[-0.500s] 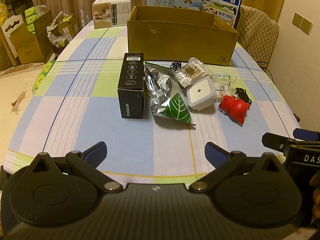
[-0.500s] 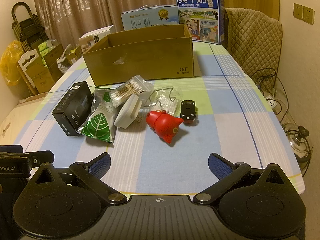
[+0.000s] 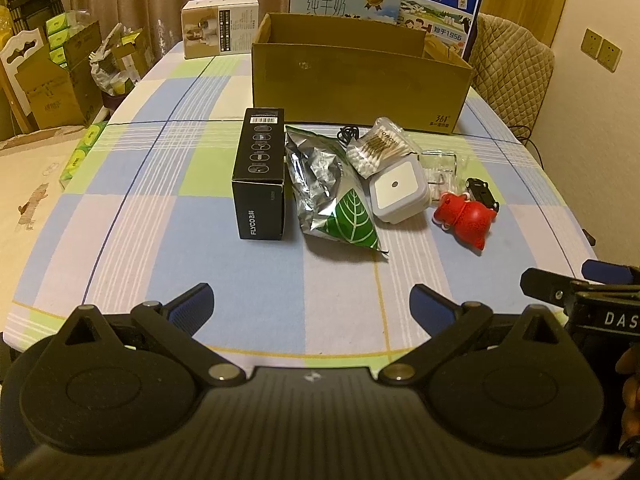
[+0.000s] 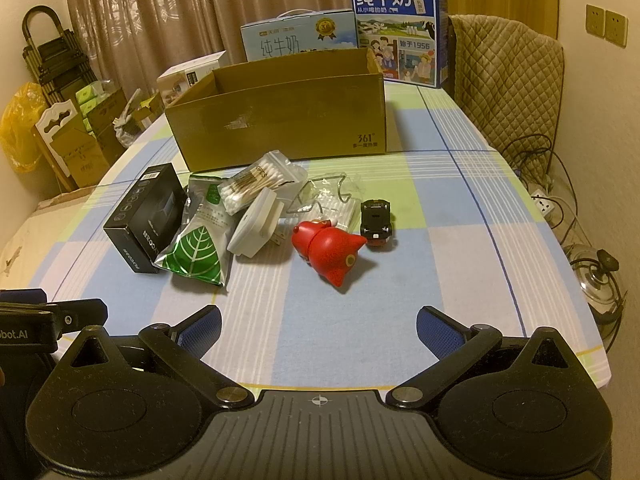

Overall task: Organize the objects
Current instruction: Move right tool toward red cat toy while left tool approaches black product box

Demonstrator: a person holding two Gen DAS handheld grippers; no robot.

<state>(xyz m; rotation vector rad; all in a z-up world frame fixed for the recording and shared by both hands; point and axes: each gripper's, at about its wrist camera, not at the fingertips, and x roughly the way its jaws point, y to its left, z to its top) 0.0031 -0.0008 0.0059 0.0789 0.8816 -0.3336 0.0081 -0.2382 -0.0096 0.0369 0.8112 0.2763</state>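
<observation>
While both the left gripper (image 3: 311, 305) and right gripper (image 4: 319, 330) hover spread apart and empty, the black box (image 3: 260, 178) lies ahead of the left and the red toy (image 4: 325, 249) ahead of the right.

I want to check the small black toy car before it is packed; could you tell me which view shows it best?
The right wrist view: the black toy car sits unobstructed beside the red toy. In the left wrist view the car is smaller, farther off, and partly hidden behind that toy.
</observation>
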